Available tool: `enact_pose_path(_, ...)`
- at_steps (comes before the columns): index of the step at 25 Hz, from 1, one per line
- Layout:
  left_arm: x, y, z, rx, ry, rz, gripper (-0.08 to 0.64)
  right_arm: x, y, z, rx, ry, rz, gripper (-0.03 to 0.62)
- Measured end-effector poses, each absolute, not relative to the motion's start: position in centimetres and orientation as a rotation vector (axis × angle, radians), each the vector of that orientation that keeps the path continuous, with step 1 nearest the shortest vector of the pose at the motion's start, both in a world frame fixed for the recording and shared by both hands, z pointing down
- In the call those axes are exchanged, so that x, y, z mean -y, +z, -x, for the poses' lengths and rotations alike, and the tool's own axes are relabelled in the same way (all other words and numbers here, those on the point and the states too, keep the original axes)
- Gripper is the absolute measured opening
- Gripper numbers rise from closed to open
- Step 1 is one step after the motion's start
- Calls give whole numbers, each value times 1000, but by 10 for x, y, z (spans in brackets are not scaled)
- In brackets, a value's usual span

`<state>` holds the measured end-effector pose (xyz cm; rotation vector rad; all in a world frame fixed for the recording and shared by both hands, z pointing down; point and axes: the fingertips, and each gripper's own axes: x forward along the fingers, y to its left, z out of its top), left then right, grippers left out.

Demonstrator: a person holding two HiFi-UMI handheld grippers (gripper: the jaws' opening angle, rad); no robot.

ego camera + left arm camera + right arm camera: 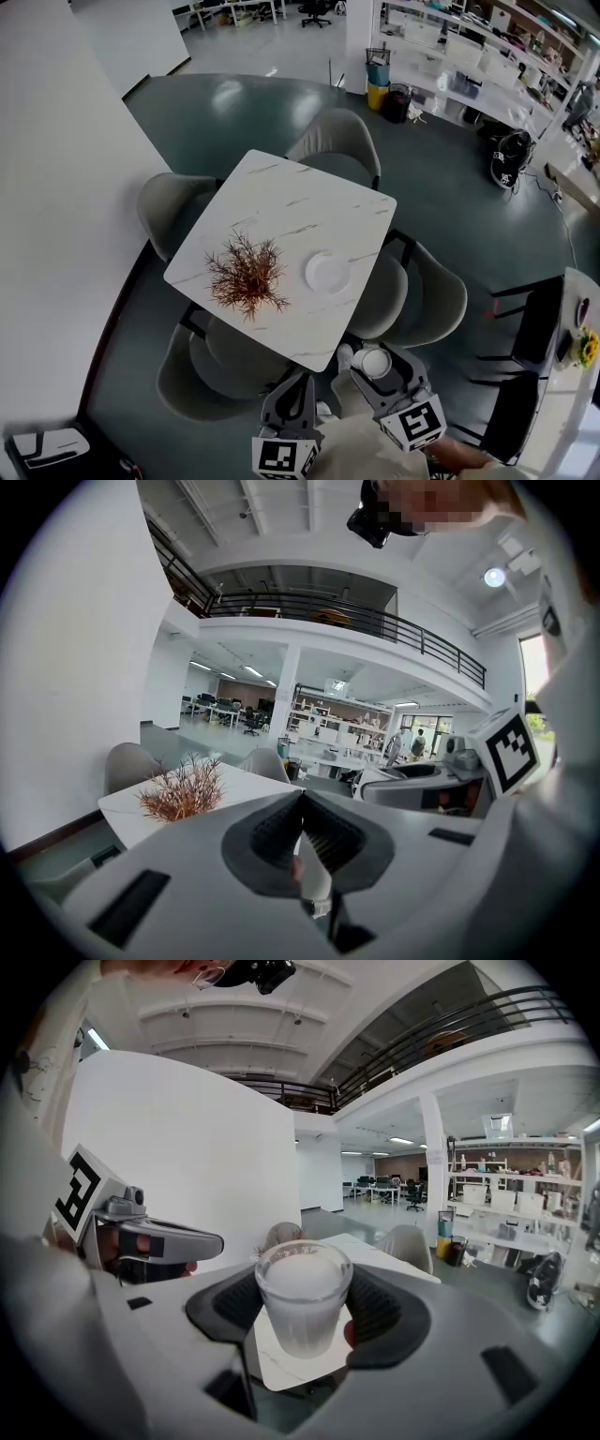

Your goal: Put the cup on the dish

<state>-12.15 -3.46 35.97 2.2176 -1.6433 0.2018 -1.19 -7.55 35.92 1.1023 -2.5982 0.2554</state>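
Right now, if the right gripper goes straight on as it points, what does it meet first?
Probably the dried plant, seen just behind the cup held by the right gripper. The line seems to pass above the table; depth is unclear.

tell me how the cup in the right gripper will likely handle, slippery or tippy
The cup looks like frosted glass or plastic, smooth-walled, so probably rigid and somewhat slippery; the ribbed fingers of the right gripper should help. It tapers to a narrower base, so it may tip if set down tilted on the dish.
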Motion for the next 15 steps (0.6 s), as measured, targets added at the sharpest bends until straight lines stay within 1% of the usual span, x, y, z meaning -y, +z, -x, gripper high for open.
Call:
enact_pose_path(11,115,367,107,1675,237,-2122,6,155,367,14,2629,246,-917,270)
enact_pose_path(15,145,356,100,1719,173,-2112,8,180,368,11,2638,232,-853,270)
